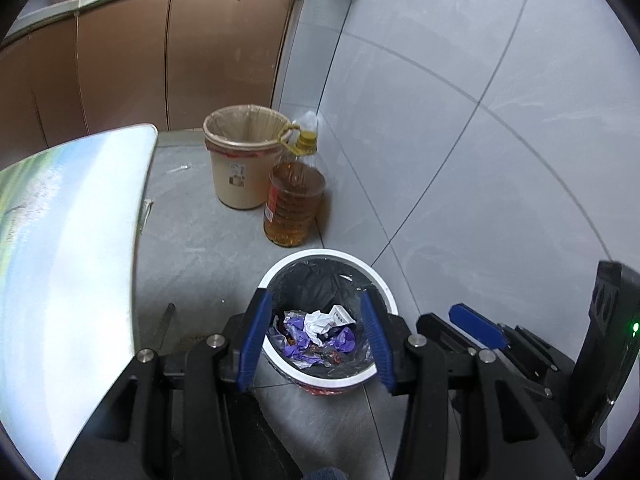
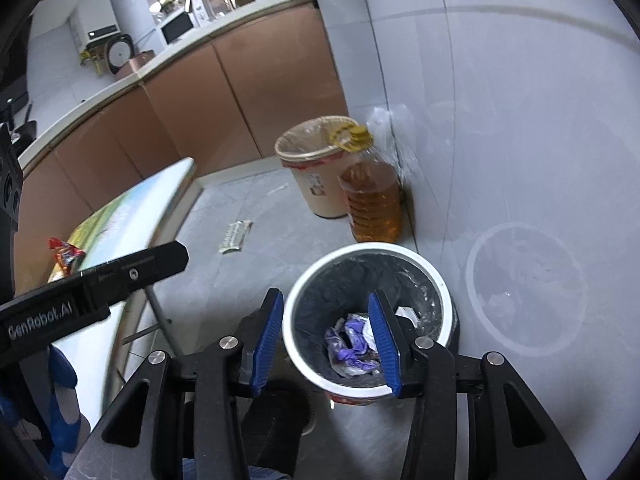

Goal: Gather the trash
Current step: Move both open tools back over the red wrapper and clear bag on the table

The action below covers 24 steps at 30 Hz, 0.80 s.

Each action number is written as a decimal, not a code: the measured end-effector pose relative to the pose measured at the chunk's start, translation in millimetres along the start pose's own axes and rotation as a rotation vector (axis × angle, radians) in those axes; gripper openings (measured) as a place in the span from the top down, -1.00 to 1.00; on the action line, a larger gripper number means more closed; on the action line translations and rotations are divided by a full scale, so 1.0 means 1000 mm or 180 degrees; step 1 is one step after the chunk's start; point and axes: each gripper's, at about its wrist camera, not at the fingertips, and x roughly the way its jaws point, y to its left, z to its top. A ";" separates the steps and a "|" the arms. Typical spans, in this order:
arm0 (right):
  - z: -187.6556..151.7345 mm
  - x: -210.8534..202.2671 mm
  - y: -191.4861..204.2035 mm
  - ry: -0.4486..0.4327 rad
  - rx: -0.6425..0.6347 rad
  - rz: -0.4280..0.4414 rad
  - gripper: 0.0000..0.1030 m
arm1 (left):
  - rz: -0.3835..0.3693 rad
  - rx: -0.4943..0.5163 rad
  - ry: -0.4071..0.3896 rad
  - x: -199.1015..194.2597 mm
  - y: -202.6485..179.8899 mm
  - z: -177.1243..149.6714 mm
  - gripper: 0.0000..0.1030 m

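We're over the white bin (image 1: 384,286), both the left gripper (image 1: 316,338) and right gripper (image 2: 328,340) part-open and empty, crumpled paper and purple wrappers (image 1: 320,338) already inside. A red snack packet (image 2: 66,256) waits on the tabletop (image 2: 132,216), and what looks like a scrap (image 2: 236,236) lies on the floor.

Brown cabinets (image 1: 160,52), grey tiled floor (image 1: 192,240)

Beige bucket (image 1: 240,160) with clear liner stands on the floor well ahead of the claw, an amber oil jug (image 1: 294,204) with yellow cap touching its right side. Brown cabinets (image 1: 160,52) run behind them under a pale countertop (image 2: 120,76). Folding table (image 1: 72,248) sits left of the claw
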 end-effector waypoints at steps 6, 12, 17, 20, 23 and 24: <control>0.004 -0.034 0.016 -0.0159 -0.0090 0.0084 0.11 | 0.0036 0.0139 -0.0112 -0.036 -0.012 -0.010 0.13; 0.003 -0.066 0.028 -0.0296 -0.0147 0.0139 0.10 | 0.0095 0.0205 -0.0250 -0.070 -0.017 -0.020 0.13; 0.000 -0.090 0.039 -0.0394 -0.0196 0.0184 0.06 | 0.0164 0.0132 -0.0336 -0.098 -0.006 -0.030 0.13; -0.002 -0.103 0.045 -0.0447 -0.0232 0.0212 0.04 | 0.0209 0.0062 -0.0389 -0.112 0.002 -0.035 0.13; -0.003 -0.116 0.052 -0.0508 -0.0274 0.0245 0.02 | 0.0250 -0.0003 -0.0464 -0.128 0.010 -0.039 0.13; -0.004 -0.123 0.055 -0.0536 -0.0295 0.0259 0.01 | 0.0266 -0.0023 -0.0493 -0.133 0.011 -0.042 0.13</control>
